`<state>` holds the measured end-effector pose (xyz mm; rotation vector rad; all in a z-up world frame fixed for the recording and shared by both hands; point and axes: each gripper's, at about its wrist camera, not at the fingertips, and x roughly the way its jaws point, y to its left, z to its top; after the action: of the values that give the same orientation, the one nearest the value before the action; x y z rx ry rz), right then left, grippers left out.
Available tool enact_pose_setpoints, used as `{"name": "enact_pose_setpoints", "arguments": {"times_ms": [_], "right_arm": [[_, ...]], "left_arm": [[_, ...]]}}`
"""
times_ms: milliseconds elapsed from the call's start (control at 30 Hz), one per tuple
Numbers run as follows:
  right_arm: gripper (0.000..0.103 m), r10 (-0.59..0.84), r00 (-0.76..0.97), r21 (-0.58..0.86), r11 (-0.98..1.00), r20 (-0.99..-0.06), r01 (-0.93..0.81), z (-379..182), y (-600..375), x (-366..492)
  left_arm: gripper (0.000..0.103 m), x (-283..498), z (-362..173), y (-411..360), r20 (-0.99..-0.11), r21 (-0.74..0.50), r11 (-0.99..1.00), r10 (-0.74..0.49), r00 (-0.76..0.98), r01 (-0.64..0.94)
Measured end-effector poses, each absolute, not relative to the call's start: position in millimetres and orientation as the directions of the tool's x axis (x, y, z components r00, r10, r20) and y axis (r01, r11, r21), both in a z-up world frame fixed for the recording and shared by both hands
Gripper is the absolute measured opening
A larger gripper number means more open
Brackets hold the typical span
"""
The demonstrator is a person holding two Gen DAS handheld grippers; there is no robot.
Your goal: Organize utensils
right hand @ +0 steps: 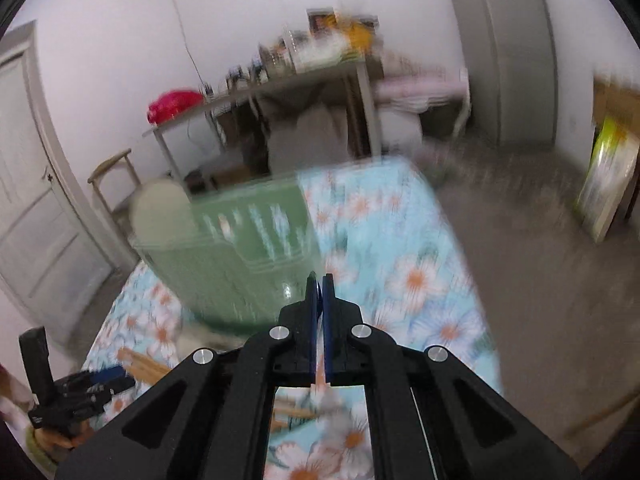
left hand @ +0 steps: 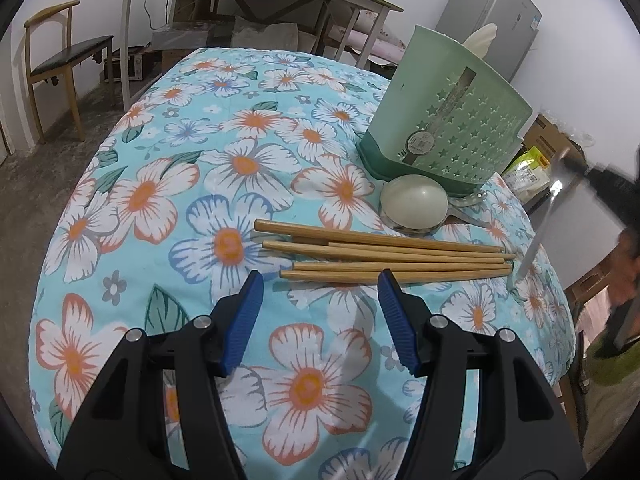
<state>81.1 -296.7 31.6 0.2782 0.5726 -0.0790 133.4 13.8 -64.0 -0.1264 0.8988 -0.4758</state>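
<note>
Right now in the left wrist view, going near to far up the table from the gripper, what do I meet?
left gripper → chopsticks → white spoon → green utensil holder

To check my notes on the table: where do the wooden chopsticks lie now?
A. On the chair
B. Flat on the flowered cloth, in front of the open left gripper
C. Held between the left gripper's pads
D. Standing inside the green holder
B: the chopsticks lie flat on the cloth, just beyond the open left gripper, outside the green holder.
</note>
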Motion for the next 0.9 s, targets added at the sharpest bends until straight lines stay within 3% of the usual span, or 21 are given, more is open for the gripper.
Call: {"name": "enact_pose_setpoints", "arguments": {"times_ms": [167, 300, 367, 700, 900], "right_arm": [[0.002, -0.115, 0.936, 0.103, 0.982, -0.331, 0.157, 110.1, -283.1, 66.0], [0.002, -0.22, 0.96, -0.008, 0.975, -0.172, 0.222, 145.8, -272.5, 69.5], [0.002, -0.239, 0.962, -0.025, 0.971, -0.134, 0.237, 149.7, -270.5, 78.2], [0.003, -0.259, 0.96, -0.126, 0.961, -0.104, 0.246, 100.6, -241.0, 140.1], [0.003, -0.214, 0.953, -0.181, 0.967, -0.213, 0.177, 59.1, -222.0, 152.2]], "left_arm": [[0.056, 132.7, -63.5, 14.3, -0.722, -0.301, 0.889, -0.449, 0.527, 0.345], [0.056, 132.5, -63.5, 14.1, -0.722, -0.296, 0.89, -0.446, 0.529, 0.346], [0.056, 131.6, -63.1, 14.5, -0.721, -0.29, 0.891, -0.443, 0.532, 0.349], [0.063, 124.7, -60.5, 15.9, -0.71, -0.279, 0.888, -0.447, 0.544, 0.366], [0.068, 122.0, -60.0, 12.7, -0.703, -0.274, 0.886, -0.45, 0.551, 0.374]]}}
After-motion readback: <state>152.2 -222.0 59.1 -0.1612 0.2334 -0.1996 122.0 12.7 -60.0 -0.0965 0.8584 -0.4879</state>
